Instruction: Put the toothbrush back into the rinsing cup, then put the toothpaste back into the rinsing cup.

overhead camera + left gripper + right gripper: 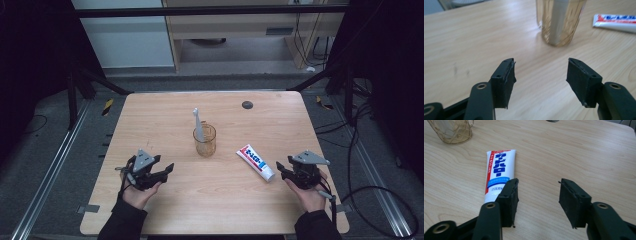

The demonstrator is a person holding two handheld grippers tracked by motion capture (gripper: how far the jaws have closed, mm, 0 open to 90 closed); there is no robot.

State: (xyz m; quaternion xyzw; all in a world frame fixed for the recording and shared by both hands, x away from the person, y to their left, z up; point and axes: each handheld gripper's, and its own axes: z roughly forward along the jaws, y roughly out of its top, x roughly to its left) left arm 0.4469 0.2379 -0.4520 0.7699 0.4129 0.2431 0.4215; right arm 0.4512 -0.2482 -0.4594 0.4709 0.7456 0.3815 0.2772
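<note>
Right tool (283,168) sits at the right side of the table (165,115), in the person's hand, and its jaws stand apart with nothing pressed between them. From the right gripper view the toothpaste tube (498,173) lies flat on the wood just in front of it, a little to the side of the gap: one black jaw partly covers the near end of the tube, and the other jaw stands over bare wood. In my judgement the step in hand is taking this tube, so the tool should first shift sideways until the tube lies in the middle between both jaws. Then it should go low, almost to the table, and close across the narrow width of the tube, near its stiffer end, because the soft body can be squeezed and slip.

Left tool (167,169) rests at the left side, released as well, jaws wide and empty. It points toward the cup and is well apart from it.

Between the two hands, near the middle of the table, stands an amber transparent cup (205,141), upright. Inside it a white toothbrush (198,125) leans, its upper end rising above the rim; in the left gripper view its pale handle shows through the glassy wall. I cannot tell if any water is inside. The tube lies near the cup but not touching it.
</note>
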